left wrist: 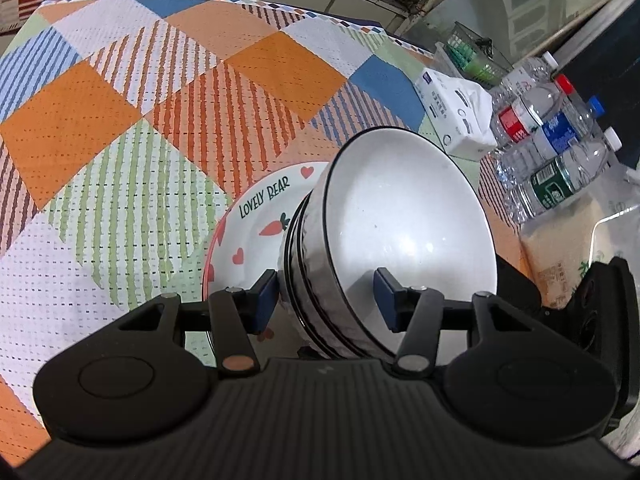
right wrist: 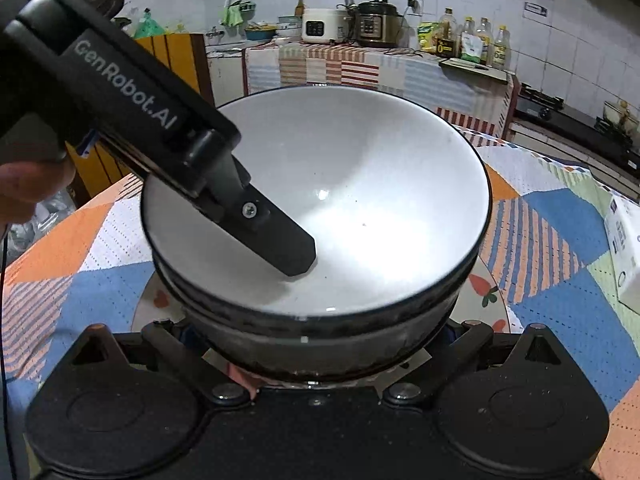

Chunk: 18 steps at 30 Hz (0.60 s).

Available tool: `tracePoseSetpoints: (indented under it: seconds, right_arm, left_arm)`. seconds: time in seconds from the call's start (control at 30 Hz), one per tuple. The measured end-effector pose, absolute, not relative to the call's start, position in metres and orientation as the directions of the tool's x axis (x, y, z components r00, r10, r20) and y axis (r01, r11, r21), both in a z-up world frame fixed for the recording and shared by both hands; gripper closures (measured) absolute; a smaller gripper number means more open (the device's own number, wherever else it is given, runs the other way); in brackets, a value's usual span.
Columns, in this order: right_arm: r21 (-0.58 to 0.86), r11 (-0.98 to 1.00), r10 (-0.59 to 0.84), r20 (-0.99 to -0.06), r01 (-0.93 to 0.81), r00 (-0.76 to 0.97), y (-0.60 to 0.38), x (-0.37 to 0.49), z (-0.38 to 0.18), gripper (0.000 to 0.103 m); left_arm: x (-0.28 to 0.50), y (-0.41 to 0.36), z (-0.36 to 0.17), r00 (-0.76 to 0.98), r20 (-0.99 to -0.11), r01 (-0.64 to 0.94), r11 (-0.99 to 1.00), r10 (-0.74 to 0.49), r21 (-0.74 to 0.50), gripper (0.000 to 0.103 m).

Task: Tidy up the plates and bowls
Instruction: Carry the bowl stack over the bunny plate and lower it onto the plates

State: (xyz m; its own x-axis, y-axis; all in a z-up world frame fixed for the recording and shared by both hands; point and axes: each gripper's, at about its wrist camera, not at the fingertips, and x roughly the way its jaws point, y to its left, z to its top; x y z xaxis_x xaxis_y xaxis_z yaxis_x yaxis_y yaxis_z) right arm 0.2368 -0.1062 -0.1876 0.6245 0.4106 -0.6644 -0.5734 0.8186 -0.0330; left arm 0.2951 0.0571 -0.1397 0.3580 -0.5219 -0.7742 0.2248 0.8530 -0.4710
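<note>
A stack of nested bowls [left wrist: 400,232], white inside with black rims and dark outsides, hangs tilted just over a white plate [left wrist: 256,216] that reads "LOVELY BEAR". My left gripper [left wrist: 324,300] is shut on the stack's wall, with one blue pad outside and the other inside the top bowl. In the right wrist view the bowl stack [right wrist: 340,184] fills the middle, with the left gripper's finger [right wrist: 280,240] inside it. The plate [right wrist: 496,304] shows beneath. My right gripper [right wrist: 316,336] straddles the stack's base. Its pads are hidden behind the bowls.
The table wears a patchwork cloth [left wrist: 120,120]. A tissue box [left wrist: 456,112], several water bottles [left wrist: 552,152] and a green basket [left wrist: 472,56] crowd the right edge. A kitchen counter with a rice cooker [right wrist: 320,26] stands behind. A hand [right wrist: 24,188] holds the left gripper.
</note>
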Motion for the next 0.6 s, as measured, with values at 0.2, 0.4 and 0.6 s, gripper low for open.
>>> tracePoseSetpoints:
  seconds: [0.2,0.4,0.6]
  right_arm:
    - [-0.036,0.824,0.405,-0.660,-0.565,0.633,-0.106,0.239,-0.190,0.002]
    - [-0.046,0.835,0.379,-0.675,-0.548,0.633,-0.101,0.235,-0.190,0.002]
    - [-0.016,0.862,0.364,-0.676,-0.507,0.641,-0.103,0.223,-0.186,0.003]
  left_arm:
    - [0.294,0.055,-0.139,0.369,-0.772,0.230,0.856,-0.517,-0.464,0.052]
    - [0.289,0.049,-0.139,0.394,-0.771,0.244,0.866,-0.500,-0.437,0.048]
    - [0.277,0.037,-0.124,0.463,-0.787,0.265,0.911,-0.407,-0.315,0.046]
